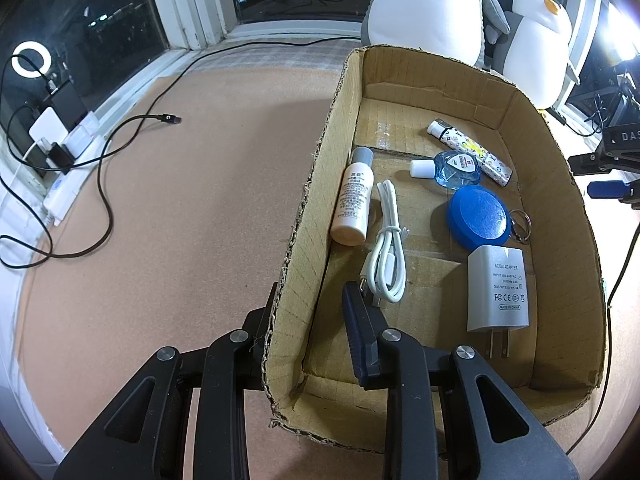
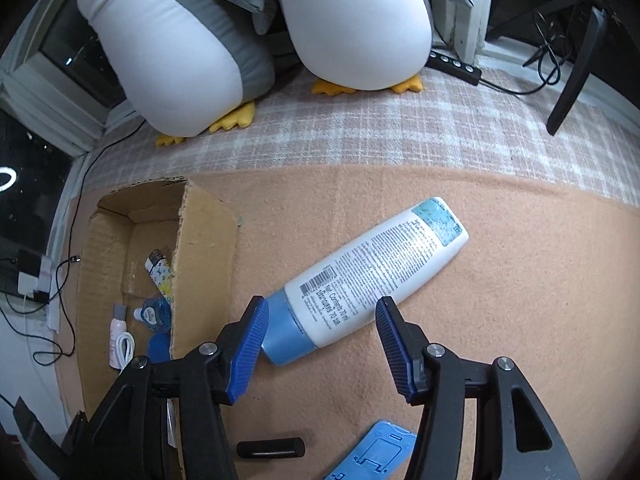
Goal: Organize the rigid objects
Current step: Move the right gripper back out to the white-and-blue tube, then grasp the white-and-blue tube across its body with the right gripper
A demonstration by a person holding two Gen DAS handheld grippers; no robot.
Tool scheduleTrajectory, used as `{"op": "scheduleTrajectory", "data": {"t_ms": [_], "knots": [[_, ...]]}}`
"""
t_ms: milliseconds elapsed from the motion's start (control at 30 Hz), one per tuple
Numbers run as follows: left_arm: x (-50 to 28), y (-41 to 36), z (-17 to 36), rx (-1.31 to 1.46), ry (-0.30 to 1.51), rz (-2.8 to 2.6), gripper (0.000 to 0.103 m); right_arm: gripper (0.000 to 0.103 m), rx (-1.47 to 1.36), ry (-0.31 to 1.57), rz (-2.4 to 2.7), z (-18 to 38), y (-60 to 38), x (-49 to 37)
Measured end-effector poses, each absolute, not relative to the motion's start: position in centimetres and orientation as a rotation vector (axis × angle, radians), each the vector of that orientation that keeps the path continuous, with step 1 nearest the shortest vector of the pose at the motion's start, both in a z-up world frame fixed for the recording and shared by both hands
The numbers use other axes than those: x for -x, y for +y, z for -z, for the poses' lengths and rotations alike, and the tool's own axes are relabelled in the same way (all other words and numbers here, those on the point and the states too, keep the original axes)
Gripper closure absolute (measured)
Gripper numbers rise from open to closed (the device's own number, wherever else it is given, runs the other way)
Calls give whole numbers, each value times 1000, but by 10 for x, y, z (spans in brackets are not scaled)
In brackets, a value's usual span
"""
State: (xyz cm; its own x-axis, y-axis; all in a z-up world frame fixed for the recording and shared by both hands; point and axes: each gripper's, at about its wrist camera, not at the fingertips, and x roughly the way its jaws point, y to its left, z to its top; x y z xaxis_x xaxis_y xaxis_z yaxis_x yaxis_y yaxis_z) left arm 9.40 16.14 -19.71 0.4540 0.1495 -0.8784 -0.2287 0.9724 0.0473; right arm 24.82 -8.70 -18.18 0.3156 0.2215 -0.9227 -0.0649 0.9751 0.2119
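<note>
**Inspector:** Status first. Left gripper (image 1: 308,304) has its jaws clamped on the near wall of the open brown cardboard box (image 1: 560,152), steadying it. Right gripper (image 2: 320,344) has its jaws about half open and empty, straddling the cap end of the white squeeze tube with a pale blue cap (image 2: 368,276), which lies on the tan cork counter (image 2: 500,340) just right of the box.

**Assistant:** Method for the pick?

**Inspector:** My judgement: lower until both pads flank the tube at its shoulder above the cap, square to its long axis, then close. A skewed grip could spin it.

**Assistant:** Legible markings?

**Inspector:** Tube reads "Net Contents 70 ml" beside a barcode. Inside the box, the grey wall plug (image 1: 496,288) reads "AC/DC ADAPTER", "FC CE", "MADE IN CHINA". Print on the small white bottle (image 1: 354,200) is too small to read.
</note>
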Motion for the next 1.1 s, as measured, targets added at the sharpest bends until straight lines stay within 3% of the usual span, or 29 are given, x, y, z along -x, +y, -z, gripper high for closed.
{"op": "scheduleTrajectory", "data": {"t_ms": [367, 1100], "knots": [[-94, 161, 197, 81, 1075, -234, 76, 39, -196, 1287, -146, 201, -87, -256], [-93, 161, 198, 82, 1074, -238, 76, 39, 18, 1220, -223, 203, -126, -240]]}}
